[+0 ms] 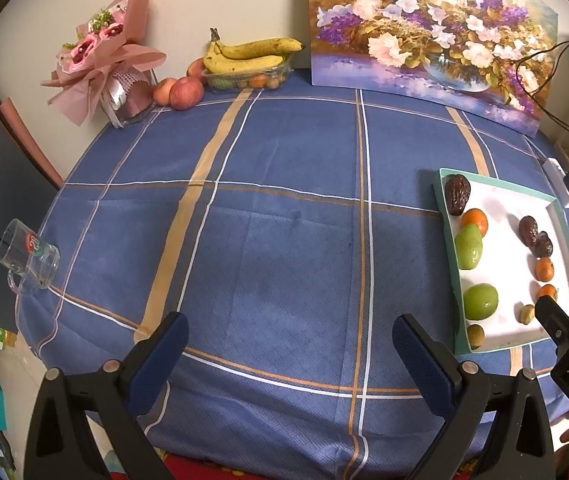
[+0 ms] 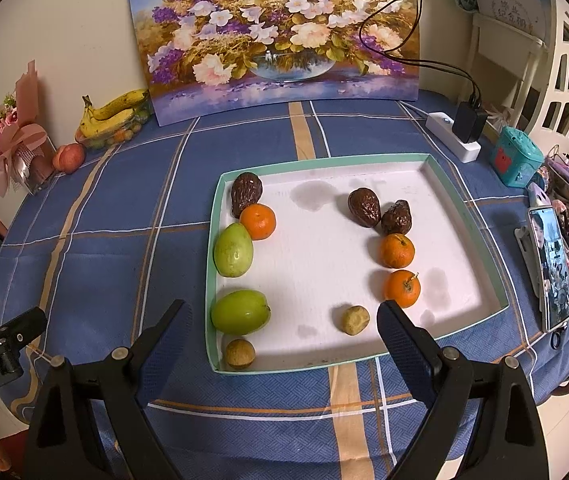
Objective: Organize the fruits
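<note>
Both jaws held apart, empty: right gripper [image 2: 284, 320] poised over tray [image 2: 212, 264]; left gripper [image 1: 290, 332] idle. Sorting judged underway; descent onto small brown fruit [image 2: 355, 320] likely required.

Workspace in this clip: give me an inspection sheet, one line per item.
Surface: blue plaid tablecloth, flat.
Job's things: shallow white tray holds three dark wrinkled fruits, three oranges, two green fruits and two small tan fruits; bananas and apples at the far edge.
Clutter: bouquet, glass mug, phone, teal box, flower painting.
Tongs: left tongs and right tongs open, empty.
Cables: black leads run to a power strip.
Surroundings: white lattice furniture on the right.
</note>
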